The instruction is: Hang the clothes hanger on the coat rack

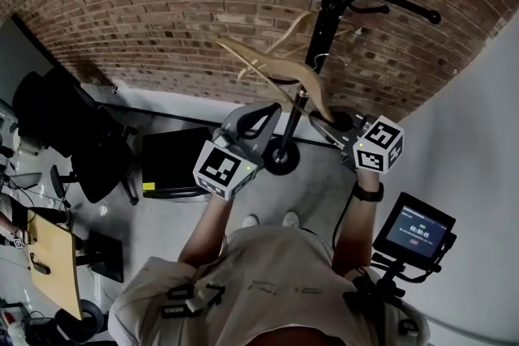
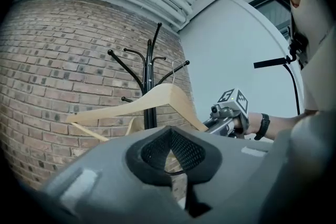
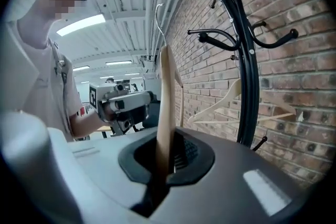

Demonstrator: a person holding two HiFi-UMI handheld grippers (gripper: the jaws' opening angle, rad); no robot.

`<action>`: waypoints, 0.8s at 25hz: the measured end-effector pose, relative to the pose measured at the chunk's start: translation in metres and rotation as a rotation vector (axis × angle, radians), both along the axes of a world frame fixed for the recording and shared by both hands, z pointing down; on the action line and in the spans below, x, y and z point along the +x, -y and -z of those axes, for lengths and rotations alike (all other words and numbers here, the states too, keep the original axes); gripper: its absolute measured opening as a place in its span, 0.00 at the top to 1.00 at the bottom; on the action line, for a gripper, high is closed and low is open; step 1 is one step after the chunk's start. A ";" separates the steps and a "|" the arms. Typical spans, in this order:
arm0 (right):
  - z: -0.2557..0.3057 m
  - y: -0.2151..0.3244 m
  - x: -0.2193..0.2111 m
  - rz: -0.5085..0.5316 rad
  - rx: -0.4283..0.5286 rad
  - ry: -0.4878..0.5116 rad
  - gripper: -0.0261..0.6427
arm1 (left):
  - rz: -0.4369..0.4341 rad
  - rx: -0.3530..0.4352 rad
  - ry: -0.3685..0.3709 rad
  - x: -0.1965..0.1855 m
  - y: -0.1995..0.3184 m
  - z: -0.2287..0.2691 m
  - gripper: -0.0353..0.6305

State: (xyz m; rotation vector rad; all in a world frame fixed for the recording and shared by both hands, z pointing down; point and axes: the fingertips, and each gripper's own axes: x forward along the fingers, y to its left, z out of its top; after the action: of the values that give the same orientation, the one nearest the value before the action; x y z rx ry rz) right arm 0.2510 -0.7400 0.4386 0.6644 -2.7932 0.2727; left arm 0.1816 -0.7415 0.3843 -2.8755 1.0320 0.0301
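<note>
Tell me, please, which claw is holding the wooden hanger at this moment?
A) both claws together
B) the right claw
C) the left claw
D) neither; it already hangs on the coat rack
B: in the right gripper view the right claw is clamped on the wooden hanger, whereas the left gripper view shows the left claw with its jaws together and nothing between them.

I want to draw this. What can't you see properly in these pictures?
Head view: writing on the small screen is too small to read.
Head view: the left gripper covers part of the coat rack's foot.
Right gripper view: the hanger's bottom end disappears inside the right gripper.
</note>
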 end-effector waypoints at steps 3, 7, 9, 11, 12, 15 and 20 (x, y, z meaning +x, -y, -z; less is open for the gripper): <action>0.006 -0.001 0.002 0.038 -0.032 0.018 0.96 | -0.008 -0.001 0.004 0.004 -0.004 -0.007 0.95; 0.010 0.000 0.003 0.065 -0.087 0.007 0.96 | -0.018 0.017 0.002 0.009 -0.011 -0.003 0.95; 0.009 0.004 0.001 0.056 -0.117 0.005 0.96 | -0.013 0.016 0.010 0.008 -0.013 -0.003 0.95; 0.006 0.006 -0.003 0.052 -0.145 0.008 0.96 | -0.010 0.007 0.010 0.006 -0.016 -0.004 0.95; 0.005 0.006 -0.005 0.054 -0.158 0.011 0.96 | -0.011 0.002 0.009 0.005 -0.017 -0.004 0.95; 0.001 0.004 -0.010 0.067 -0.188 0.027 0.96 | -0.016 -0.008 0.009 0.005 -0.023 -0.004 0.95; -0.008 0.003 -0.014 0.082 -0.220 0.041 0.96 | -0.022 -0.008 0.012 0.007 -0.028 -0.004 0.95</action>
State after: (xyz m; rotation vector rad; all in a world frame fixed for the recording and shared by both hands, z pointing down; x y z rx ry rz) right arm 0.2371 -0.7425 0.4468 0.4966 -2.7656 0.5732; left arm 0.1891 -0.7131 0.3881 -2.8906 1.0010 0.0101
